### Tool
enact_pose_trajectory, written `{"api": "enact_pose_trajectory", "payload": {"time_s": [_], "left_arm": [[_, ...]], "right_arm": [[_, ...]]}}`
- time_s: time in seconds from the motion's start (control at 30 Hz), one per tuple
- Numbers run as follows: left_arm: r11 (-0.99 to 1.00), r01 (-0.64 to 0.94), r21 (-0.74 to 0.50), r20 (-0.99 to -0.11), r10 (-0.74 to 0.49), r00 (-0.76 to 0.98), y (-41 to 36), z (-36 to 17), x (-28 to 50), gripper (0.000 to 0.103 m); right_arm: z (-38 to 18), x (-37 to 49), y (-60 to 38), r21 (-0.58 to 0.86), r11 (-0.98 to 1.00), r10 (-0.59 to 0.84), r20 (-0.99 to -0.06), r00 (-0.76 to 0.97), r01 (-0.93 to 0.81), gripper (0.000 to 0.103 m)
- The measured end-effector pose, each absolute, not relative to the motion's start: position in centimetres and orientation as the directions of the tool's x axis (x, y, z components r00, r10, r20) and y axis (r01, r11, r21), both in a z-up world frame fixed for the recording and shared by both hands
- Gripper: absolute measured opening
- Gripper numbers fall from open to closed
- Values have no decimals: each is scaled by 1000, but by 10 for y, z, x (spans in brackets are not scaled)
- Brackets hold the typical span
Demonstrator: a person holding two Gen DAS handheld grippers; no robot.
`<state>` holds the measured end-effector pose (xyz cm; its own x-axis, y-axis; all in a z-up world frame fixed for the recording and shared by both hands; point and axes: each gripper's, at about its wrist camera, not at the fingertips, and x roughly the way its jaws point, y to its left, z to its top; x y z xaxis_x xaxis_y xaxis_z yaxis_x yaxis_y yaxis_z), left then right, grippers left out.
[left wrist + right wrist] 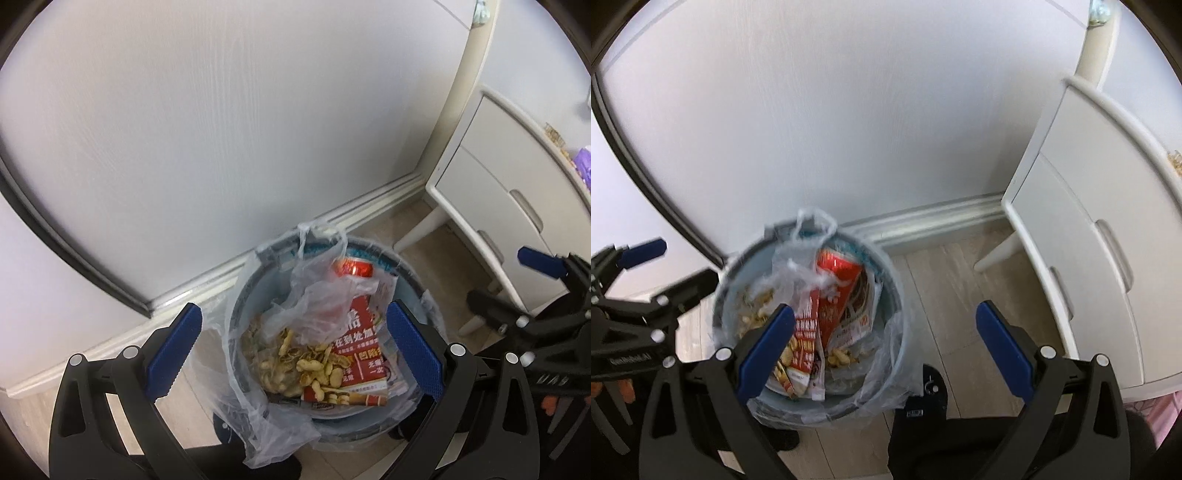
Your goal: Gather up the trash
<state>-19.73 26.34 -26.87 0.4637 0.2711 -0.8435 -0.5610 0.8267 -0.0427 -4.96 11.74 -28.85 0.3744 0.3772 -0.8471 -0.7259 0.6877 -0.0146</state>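
Broad pale grey wall panel [207, 147] behind everything, edged at the bottom by a white skirting board [258, 258]. White two-drawer cabinet on slim legs [1089, 266] off to the right, standing on the light wood-plank floor [945, 295]. Round pale blue-grey trash bin [240, 291] on that floor, just in front of the skirting board, lined with a thin clear plastic bag [243, 402] folded out over the rim and hanging down the outside. Inside the bin, crumpled clear plastic film [317, 295] with looped handles sticking up at the back rim, lying over a red printed paper flyer [364, 354] with white characters. Red drink can [351, 267] behind the flyer, near the far wall of the bin (top edge only partly visible under the film). Heap of tan peanut shells [314, 365] at the bottom left, spilling onto the flyer.

Left tool [295, 354] above the bin, blue-padded fingers wide apart with nothing between them, framing the trash from either side. Right tool [886, 354] likewise spread and empty, left pad over the bin's near edge, right pad over bare floor. Both tools side by side, each visible at the margin of the other's view.
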Motion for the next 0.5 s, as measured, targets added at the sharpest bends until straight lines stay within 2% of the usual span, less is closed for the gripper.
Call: {"api": "enact_pose_trajectory", "payload": {"time_s": [0.2, 0.5], "left_arm": [[860, -510, -17, -812, 286, 509, 257, -243, -186, 97], [857, -515, 5, -751, 343, 564, 249, -187, -183, 97]], "right_arm": [[-244, -36, 105, 10, 730, 429, -785, 447, -683, 96], [-220, -31, 98, -21, 734, 416, -776, 474, -679, 96]]}}
